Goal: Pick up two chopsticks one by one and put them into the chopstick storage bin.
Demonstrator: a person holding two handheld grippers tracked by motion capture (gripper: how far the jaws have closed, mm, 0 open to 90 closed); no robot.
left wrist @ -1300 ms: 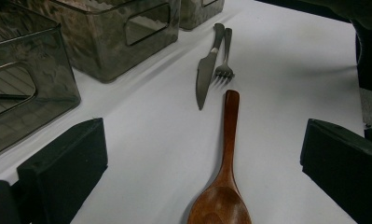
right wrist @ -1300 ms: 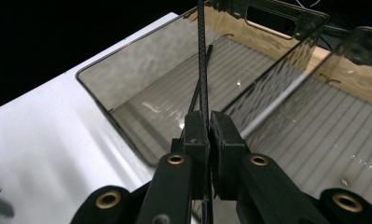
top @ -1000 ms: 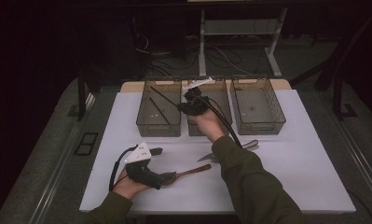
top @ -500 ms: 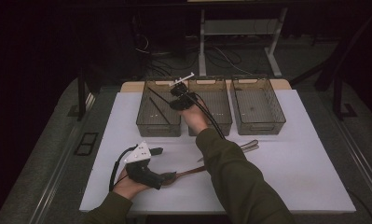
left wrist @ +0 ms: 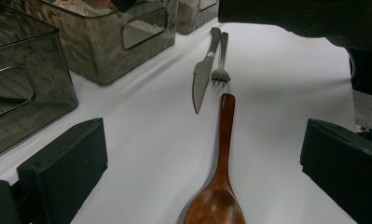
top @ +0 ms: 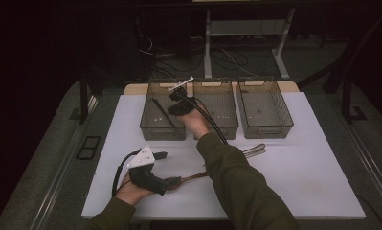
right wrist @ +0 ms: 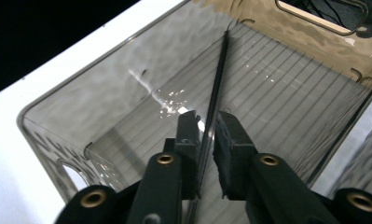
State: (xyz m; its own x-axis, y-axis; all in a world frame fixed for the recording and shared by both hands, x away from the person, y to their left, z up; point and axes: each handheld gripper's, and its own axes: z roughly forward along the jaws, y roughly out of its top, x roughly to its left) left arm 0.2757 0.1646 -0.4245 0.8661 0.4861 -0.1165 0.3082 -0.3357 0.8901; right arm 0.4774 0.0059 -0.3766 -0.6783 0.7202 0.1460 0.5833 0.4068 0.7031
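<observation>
Your white tabletop [top: 318, 177] carries three smoky clear plastic bins [top: 265, 108], a brown wooden spoon [left wrist: 221, 163], a metal knife [left wrist: 203, 77] and a metal fork [left wrist: 220, 63].

I see my right tool [top: 175, 98] over the left bin [top: 150, 125], where a dark stick [top: 162, 112] lies slanted; two more bins [top: 227, 125] [top: 270, 127] stand beside it. My left tool [top: 161, 155] rests on the white surface [top: 303, 172] near the wooden spoon [top: 191, 178]; the cutlery [top: 255, 150] lies beyond my right sleeve.
</observation>
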